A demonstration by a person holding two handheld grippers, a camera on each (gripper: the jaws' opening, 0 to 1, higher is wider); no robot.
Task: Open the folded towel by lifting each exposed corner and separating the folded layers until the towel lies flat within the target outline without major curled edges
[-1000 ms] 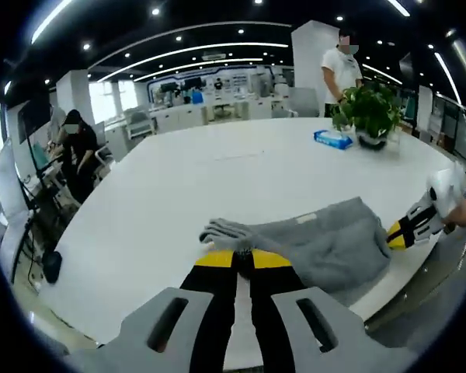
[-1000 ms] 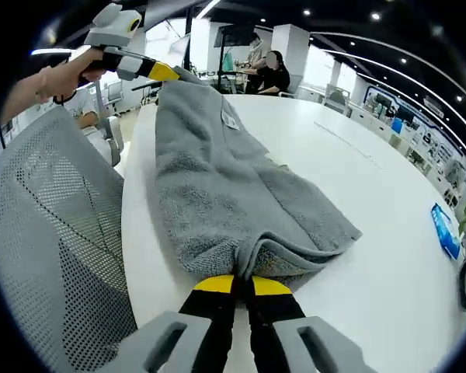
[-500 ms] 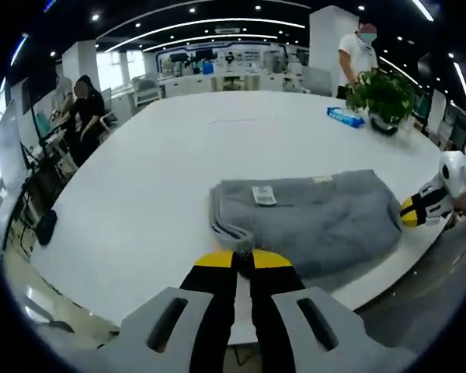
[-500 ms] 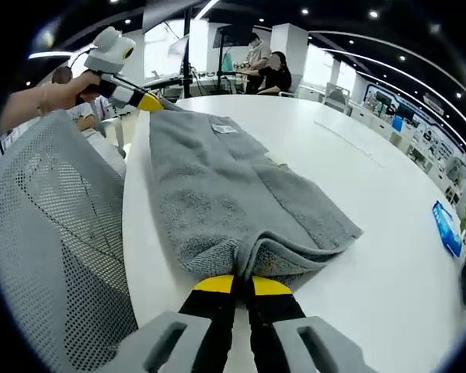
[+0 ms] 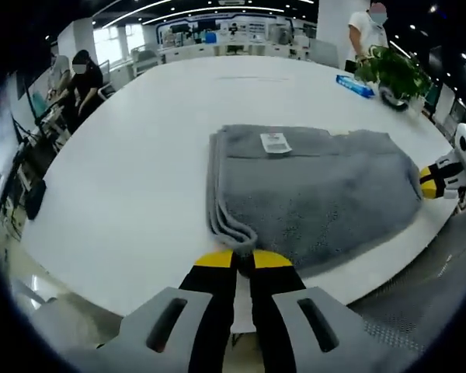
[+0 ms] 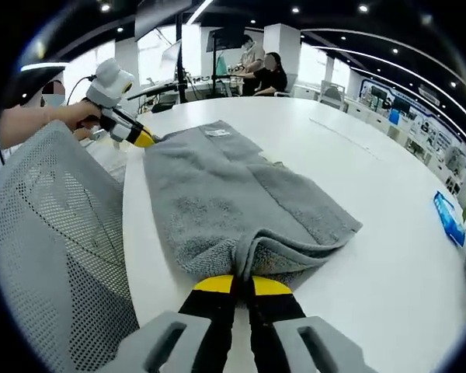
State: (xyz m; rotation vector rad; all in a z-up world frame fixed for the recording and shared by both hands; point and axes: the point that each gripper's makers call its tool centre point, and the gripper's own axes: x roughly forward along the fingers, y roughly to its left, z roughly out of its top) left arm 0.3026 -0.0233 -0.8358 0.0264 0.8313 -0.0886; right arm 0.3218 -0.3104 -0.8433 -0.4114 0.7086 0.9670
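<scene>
Both grippers, left (image 5: 244,256) and right (image 6: 243,281), are clamped on near corners of a grey towel (image 5: 318,198), which lies folded in layers on a white table (image 5: 140,155) by its edge. A second ago the left end hung raised; now it rests flat, label up. The risk, as I judge it: pinching several layers together would drag the whole stack off the edge rather than open it.

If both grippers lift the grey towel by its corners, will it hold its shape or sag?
Probably sag: the towel is thick terry lying in soft stacked layers, bunched where the right gripper pinches it. The folded layers would likely slide apart. It looks fairly heavy for cloth, so the middle should droop between that one and the left gripper.
</scene>
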